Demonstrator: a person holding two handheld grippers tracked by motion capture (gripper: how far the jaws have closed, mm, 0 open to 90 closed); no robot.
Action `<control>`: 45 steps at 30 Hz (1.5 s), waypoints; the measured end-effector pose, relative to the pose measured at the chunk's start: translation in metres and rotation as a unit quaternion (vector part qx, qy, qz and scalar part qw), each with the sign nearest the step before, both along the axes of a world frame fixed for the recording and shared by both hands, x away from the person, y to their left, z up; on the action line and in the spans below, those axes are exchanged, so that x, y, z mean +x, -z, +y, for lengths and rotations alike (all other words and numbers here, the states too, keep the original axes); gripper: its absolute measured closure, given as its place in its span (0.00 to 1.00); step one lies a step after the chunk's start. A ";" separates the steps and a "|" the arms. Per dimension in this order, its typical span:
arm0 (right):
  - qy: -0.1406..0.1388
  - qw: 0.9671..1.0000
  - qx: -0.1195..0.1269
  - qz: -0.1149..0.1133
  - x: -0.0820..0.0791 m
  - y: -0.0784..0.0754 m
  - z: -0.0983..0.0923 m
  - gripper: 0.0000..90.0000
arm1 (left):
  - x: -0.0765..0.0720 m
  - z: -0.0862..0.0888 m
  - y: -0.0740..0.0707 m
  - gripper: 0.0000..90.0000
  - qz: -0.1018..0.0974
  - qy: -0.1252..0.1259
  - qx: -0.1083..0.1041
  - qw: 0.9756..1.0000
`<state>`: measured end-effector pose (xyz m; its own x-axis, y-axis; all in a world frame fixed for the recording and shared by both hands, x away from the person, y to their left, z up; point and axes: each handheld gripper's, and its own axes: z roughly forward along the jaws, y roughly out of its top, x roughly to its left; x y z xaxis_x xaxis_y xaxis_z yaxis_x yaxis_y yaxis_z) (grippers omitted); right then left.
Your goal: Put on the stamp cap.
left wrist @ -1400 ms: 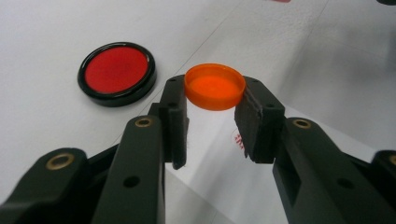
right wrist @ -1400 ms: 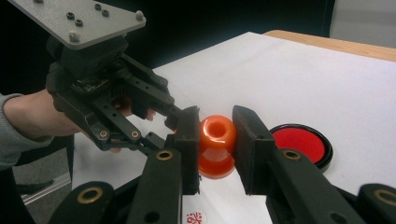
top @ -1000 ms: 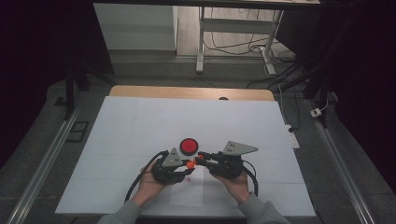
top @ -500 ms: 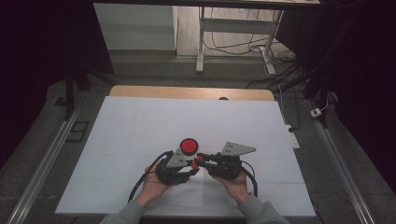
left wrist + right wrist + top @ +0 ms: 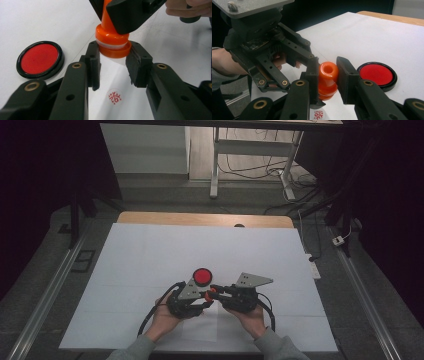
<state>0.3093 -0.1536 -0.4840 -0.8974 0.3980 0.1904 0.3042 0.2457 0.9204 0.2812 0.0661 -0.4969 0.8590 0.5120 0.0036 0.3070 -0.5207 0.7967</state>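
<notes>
Orange stamp [image 5: 111, 37] upright, base down, both tools gripping.

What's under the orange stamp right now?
Under the orange stamp, held above the white paper, lies a round red stamped mark. The stamp's printing face points down and is hidden. The red ink pad sits off to the side.

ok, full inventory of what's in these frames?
orange plastic stamp: 1, orange, held above the sheet; the right hand-held gripper pinches its handle, the left its base
round black-rimmed red ink pad: 1, red and black, on the sheet beside the stamp
red stamped mark: 1, red, on the sheet below the stamp
white paper sheet: 1, white, covering the table
left hand-held gripper: 1, black, shut on stamp
right hand-held gripper: 1, black, shut on stamp
</notes>
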 end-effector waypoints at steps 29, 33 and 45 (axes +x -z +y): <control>-0.003 1.000 -0.007 -0.001 0.000 0.002 0.002 0.80 | -0.001 0.000 0.000 0.72 -0.010 -0.010 0.006 1.000; -0.003 1.000 -0.008 -0.002 0.000 0.002 0.002 0.80 | -0.001 -0.001 0.000 0.72 -0.010 -0.012 0.008 1.000; -0.007 1.000 -0.021 -0.012 -0.002 0.004 0.004 0.81 | -0.001 -0.002 0.001 0.73 -0.003 -0.010 0.014 1.000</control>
